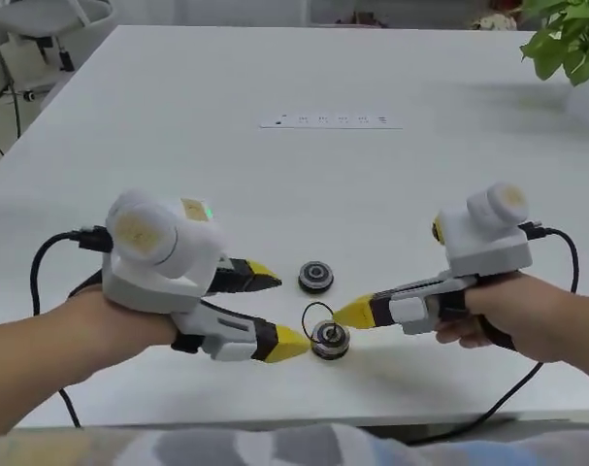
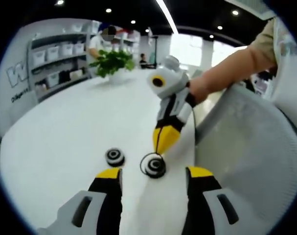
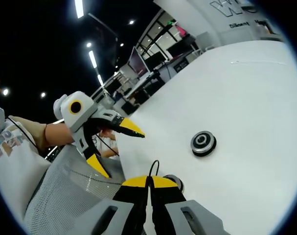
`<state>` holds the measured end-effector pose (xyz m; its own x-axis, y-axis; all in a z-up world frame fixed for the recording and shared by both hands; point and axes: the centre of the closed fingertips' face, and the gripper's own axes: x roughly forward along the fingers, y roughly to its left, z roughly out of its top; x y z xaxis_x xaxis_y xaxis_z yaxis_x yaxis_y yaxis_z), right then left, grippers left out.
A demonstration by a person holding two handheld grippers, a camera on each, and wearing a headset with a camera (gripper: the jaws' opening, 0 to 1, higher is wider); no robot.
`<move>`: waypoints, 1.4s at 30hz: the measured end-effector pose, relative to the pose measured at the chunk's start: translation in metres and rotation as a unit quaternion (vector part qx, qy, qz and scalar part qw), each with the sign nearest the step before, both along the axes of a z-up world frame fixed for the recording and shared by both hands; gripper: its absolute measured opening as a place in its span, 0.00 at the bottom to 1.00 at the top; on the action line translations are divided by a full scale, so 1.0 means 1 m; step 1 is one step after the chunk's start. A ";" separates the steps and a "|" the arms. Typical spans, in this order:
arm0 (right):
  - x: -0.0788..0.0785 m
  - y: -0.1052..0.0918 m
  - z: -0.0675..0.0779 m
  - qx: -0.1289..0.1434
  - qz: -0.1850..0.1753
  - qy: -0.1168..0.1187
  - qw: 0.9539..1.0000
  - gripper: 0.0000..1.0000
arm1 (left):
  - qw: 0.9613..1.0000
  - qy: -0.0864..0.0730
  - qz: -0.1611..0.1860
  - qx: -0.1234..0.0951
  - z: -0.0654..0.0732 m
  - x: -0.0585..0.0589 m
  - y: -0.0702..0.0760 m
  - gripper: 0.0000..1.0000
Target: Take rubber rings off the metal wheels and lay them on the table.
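The white table [image 1: 391, 58] carries all the work close to the middle of its front edge. The left gripper [image 1: 279, 308] comes in from the left with its jaws spread wide. The lower tip sits just beside the near metal wheel [image 1: 330, 340], and whether it touches I cannot tell. In the left gripper view that wheel sits in the gap between the jaws, ungripped. The right gripper [image 1: 347, 313] reaches in from the right, its jaws pinched shut on the thin black rubber ring [image 1: 306, 316]. The ring stands up as a loop and seems half peeled, its lower part apparently caught on the wheel. The far wheel [image 1: 316, 277], just behind and farther from the front edge, looks to have its ring on. To finish this step cleanly, close the left jaws on the wheel's sides so it cannot slide or tip. Then draw the ring up and away from the hub with the right gripper, rolling it off rather than stretching it hard, since it could snap back. Lay it on bare table beside the wheels.
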<state>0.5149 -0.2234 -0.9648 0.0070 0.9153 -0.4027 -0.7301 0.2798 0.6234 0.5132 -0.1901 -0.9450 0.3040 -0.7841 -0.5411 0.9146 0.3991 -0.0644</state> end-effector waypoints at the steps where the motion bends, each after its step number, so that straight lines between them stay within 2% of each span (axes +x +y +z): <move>1: 0.000 0.002 0.001 0.000 0.002 0.000 1.000 0.00 | 1.000 0.001 0.002 -0.002 0.001 -0.001 0.002 0.53; 4: 0.001 0.007 0.005 0.001 0.006 -0.003 1.000 0.00 | 1.000 0.005 0.009 -0.007 0.002 -0.003 0.010 0.55; 9: 0.006 0.018 0.008 0.005 0.007 -0.004 1.000 0.00 | 1.000 0.004 0.021 -0.001 0.000 -0.005 0.022 0.62; 20: 0.014 0.041 0.003 -0.001 0.014 -0.007 1.000 0.00 | 0.999 0.005 0.048 -0.008 0.002 -0.004 0.044 0.64; 25: 0.016 0.049 -0.004 -0.007 0.015 -0.005 1.000 0.00 | 0.998 0.007 0.056 -0.007 0.001 -0.005 0.050 0.64; 34: 0.019 0.051 -0.023 -0.035 0.017 -0.007 0.999 0.00 | 0.998 0.009 0.066 -0.007 -0.001 -0.006 0.056 0.64; 40: 0.029 0.048 -0.032 -0.056 0.005 -0.019 0.998 0.00 | 0.998 0.010 0.067 -0.005 -0.003 -0.008 0.058 0.64; 42: 0.031 0.047 -0.034 -0.061 0.001 -0.022 0.998 0.03 | 0.998 0.010 0.067 -0.003 -0.004 -0.008 0.058 0.64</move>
<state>0.5462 -0.1762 -0.9987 0.0247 0.8595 -0.5106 -0.7566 0.3499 0.5524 0.5047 -0.1319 -0.9486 0.3948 -0.7407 -0.5436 0.8517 0.5169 -0.0857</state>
